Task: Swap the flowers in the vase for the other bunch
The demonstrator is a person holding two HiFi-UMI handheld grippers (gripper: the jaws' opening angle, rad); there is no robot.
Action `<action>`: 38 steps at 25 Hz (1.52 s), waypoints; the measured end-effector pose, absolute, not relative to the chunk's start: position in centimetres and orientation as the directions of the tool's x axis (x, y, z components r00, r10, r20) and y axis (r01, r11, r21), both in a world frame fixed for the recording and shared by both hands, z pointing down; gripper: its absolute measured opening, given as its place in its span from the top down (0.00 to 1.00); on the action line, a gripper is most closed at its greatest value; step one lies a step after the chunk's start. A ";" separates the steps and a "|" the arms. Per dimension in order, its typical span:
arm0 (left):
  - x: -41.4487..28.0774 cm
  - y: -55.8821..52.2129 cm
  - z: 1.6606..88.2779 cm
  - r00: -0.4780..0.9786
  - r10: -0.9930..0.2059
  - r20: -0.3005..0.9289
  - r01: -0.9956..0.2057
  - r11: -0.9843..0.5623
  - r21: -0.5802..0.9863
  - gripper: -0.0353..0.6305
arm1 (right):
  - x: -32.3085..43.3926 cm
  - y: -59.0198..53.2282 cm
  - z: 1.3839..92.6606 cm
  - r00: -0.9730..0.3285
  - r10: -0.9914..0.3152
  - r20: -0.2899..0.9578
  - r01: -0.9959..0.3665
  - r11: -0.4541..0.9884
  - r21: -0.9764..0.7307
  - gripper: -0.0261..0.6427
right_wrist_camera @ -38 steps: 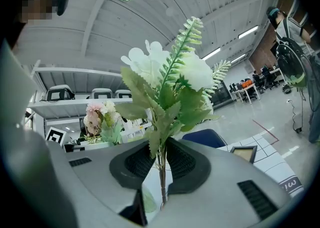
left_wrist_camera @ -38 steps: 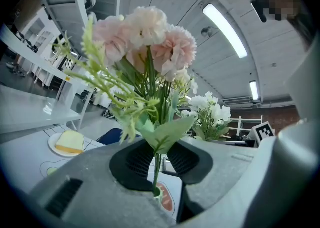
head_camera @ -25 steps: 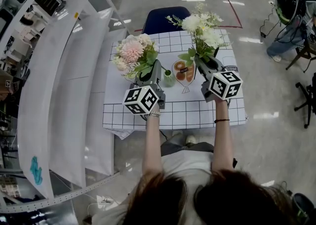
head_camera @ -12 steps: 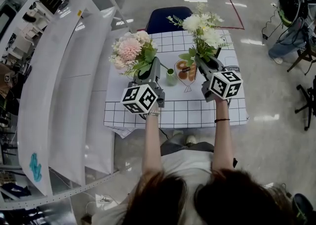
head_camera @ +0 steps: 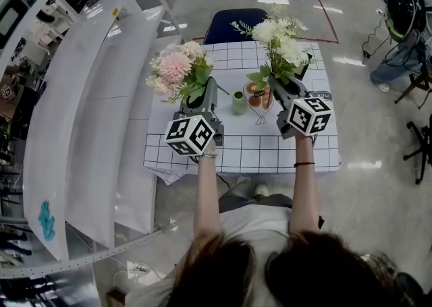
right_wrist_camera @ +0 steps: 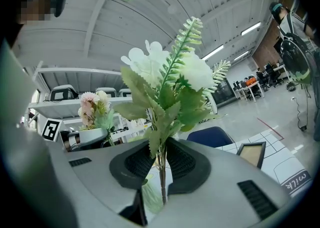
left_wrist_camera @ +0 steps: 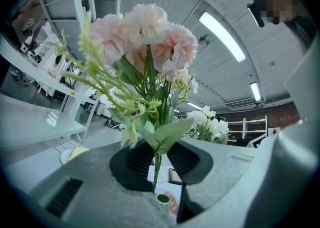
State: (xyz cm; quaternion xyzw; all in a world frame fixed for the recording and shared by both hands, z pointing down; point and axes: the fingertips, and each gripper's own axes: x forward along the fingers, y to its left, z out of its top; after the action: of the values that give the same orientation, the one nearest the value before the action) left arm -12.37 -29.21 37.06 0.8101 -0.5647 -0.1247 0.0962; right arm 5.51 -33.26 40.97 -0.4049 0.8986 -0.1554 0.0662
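My left gripper point(head_camera: 201, 100) is shut on the stems of a pink flower bunch point(head_camera: 174, 69), which it holds upright above the table's left half. In the left gripper view the thin green stems point(left_wrist_camera: 158, 164) are pinched between the black pads. The small green vase point(head_camera: 239, 102) stands empty on the checked cloth between the two grippers, and appears below the jaws as the vase point(left_wrist_camera: 162, 199). My right gripper point(head_camera: 283, 87) is shut on a white flower bunch point(head_camera: 278, 34). In the right gripper view that white bunch point(right_wrist_camera: 170, 79) rises from between the pads.
A glass-shaped item with brown and orange patches point(head_camera: 257, 98) stands right of the vase. The table point(head_camera: 243, 154) has a white grid cloth. A blue chair point(head_camera: 235, 23) stands behind it, and a small framed picture point(right_wrist_camera: 251, 153) at the far right. White shelving point(head_camera: 88, 103) runs along the left.
My left gripper has drifted a little to the left and up, away from the vase, with the pink bunch in it. The right gripper and white bunch have stayed put.
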 end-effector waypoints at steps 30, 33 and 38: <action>-14.8 -27.8 42.3 0.250 -0.968 0.025 -0.935 -0.235 0.264 0.82 | 5.1 -33.1 41.5 -0.670 -0.742 0.018 -0.704 0.627 -0.334 0.86; -14.7 -27.8 42.7 0.252 -0.967 0.030 -0.936 -0.235 0.263 0.84 | 5.1 -33.1 41.6 -0.672 -0.740 0.020 -0.702 0.629 -0.334 0.86; -14.4 -27.6 42.5 0.254 -0.967 0.020 -0.935 -0.240 0.260 0.84 | 4.9 -33.0 41.9 -0.677 -0.736 0.023 -0.698 0.631 -0.338 0.86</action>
State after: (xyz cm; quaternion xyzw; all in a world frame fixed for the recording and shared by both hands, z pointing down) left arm -14.45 -27.65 42.55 0.7842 -0.6064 -0.0722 0.1098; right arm 4.89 -33.00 41.89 -0.3978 0.9012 -0.1619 0.0587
